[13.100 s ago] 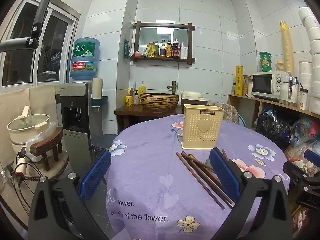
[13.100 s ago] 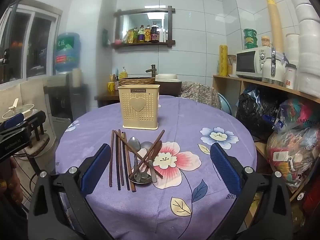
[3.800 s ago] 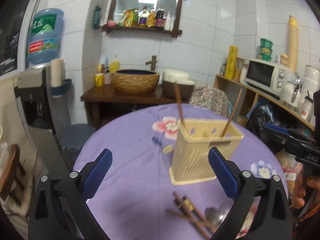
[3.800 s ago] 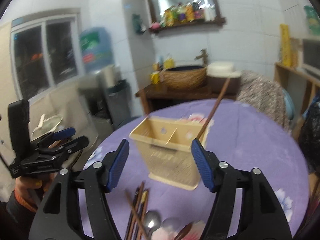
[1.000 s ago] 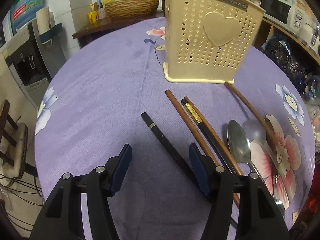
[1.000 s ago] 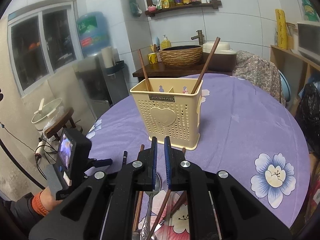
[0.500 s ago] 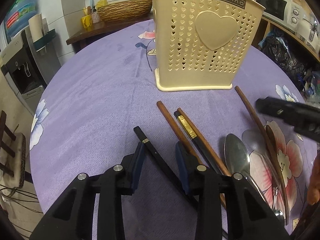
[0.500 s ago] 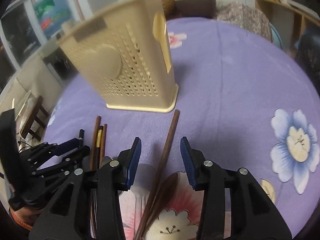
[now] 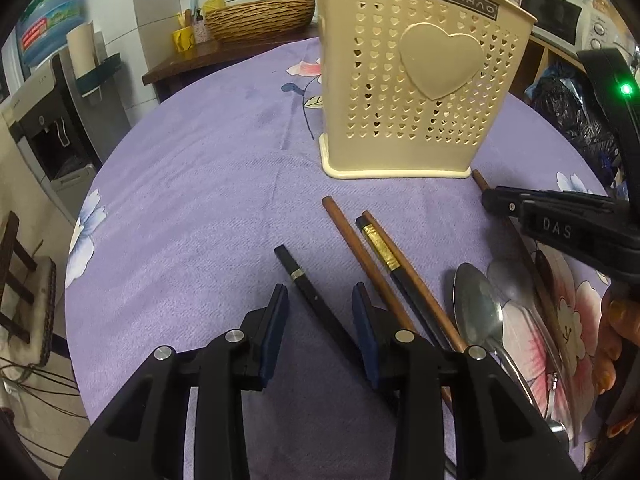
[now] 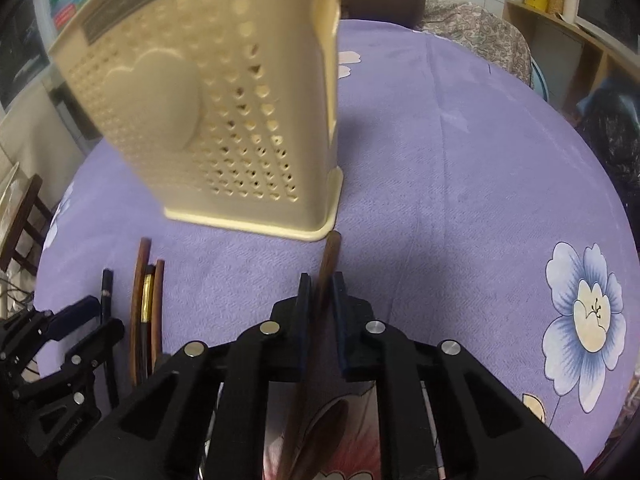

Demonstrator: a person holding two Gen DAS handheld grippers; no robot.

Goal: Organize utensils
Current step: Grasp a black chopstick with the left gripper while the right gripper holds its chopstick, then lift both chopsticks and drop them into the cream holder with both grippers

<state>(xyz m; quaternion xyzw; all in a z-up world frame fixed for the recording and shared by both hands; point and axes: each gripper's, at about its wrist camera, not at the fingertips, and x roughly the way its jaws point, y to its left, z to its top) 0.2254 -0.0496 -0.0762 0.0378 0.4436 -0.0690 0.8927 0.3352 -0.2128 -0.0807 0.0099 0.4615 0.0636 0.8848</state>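
Observation:
A cream perforated utensil holder stands on the purple floral tablecloth. Before it lie a black chopstick, a brown chopstick, a gold-banded black one and two metal spoons. My left gripper is open and low over the cloth, its fingers on either side of the black chopstick. My right gripper is shut on another brown chopstick, whose tip lies at the holder's front right corner. In the left wrist view the right gripper shows at the right.
The round table's edge curves close on the left, with a water dispenser and a wooden stool beyond it. A side table with a wicker basin stands behind. Shelves with a microwave are at the right.
My right gripper has dropped to the cloth and closed on the brown chopstick by the holder's corner. My left gripper has narrowed and lowered around the black chopstick.

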